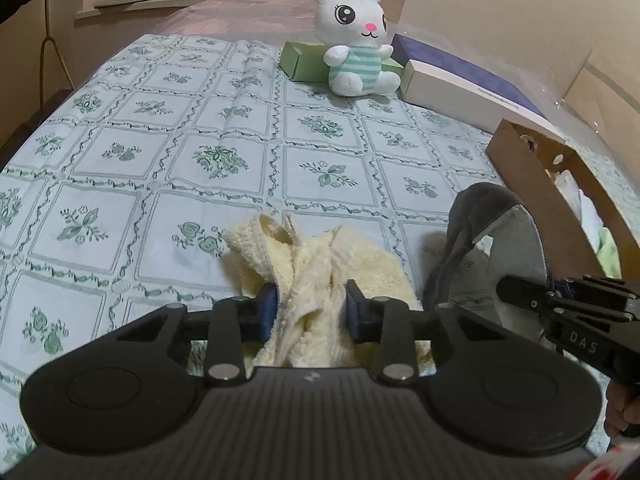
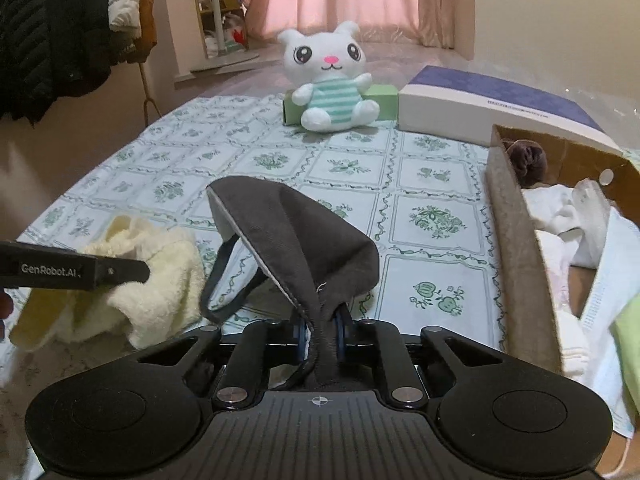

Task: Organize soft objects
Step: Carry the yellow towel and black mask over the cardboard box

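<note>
My left gripper point(image 1: 312, 312) is shut on a cream terry towel point(image 1: 320, 264), bunched between its blue pads just above the tablecloth; the towel also shows in the right wrist view point(image 2: 152, 280). My right gripper point(image 2: 322, 334) is shut on a dark grey face mask point(image 2: 296, 236) with a pale lining and a loose ear loop; it also shows in the left wrist view point(image 1: 480, 216). A white plush bunny point(image 2: 328, 80) in a teal striped shirt sits at the table's far side. A cardboard box point(image 2: 516, 240) at the right holds several soft items.
The table has a green floral cloth point(image 1: 180, 152). A green box point(image 1: 300, 60) stands behind the bunny and a white and purple box point(image 2: 480, 104) lies to its right. Coats point(image 2: 60, 28) hang at the far left.
</note>
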The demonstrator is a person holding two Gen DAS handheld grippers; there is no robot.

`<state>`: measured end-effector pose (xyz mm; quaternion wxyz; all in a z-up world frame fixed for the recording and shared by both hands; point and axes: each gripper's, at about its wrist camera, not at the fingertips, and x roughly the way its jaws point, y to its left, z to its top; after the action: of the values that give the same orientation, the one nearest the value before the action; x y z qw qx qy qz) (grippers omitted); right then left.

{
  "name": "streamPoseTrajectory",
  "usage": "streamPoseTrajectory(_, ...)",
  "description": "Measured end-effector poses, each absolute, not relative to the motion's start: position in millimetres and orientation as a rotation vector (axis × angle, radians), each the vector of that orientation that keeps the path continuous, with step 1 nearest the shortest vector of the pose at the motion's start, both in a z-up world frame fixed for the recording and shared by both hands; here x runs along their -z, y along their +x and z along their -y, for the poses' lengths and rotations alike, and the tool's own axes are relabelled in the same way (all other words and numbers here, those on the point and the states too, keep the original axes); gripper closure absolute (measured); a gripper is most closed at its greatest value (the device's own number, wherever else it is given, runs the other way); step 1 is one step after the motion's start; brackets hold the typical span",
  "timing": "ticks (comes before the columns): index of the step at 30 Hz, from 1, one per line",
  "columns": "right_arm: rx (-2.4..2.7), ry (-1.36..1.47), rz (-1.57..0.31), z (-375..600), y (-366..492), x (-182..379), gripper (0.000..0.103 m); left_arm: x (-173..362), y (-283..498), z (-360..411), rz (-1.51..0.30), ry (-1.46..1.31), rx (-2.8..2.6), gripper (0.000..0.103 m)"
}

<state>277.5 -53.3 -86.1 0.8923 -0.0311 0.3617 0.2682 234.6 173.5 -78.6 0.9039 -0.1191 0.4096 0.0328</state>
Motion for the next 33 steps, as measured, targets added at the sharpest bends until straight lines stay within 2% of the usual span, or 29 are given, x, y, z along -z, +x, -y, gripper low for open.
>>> streamPoseTrajectory(18, -0.52, 0.109, -0.678, 123.6, 234.7, 14.6, 0.089, 2.4, 184.2, -117.3, -0.709, -0.194, 0.028, 0.075)
streamPoseTrajectory(33, -0.385, 0.197, -0.62, 203.3, 217.7, -17.7, 0.089, -40.6, 196.5, -41.2, -0.629, -0.133, 0.186, 0.075)
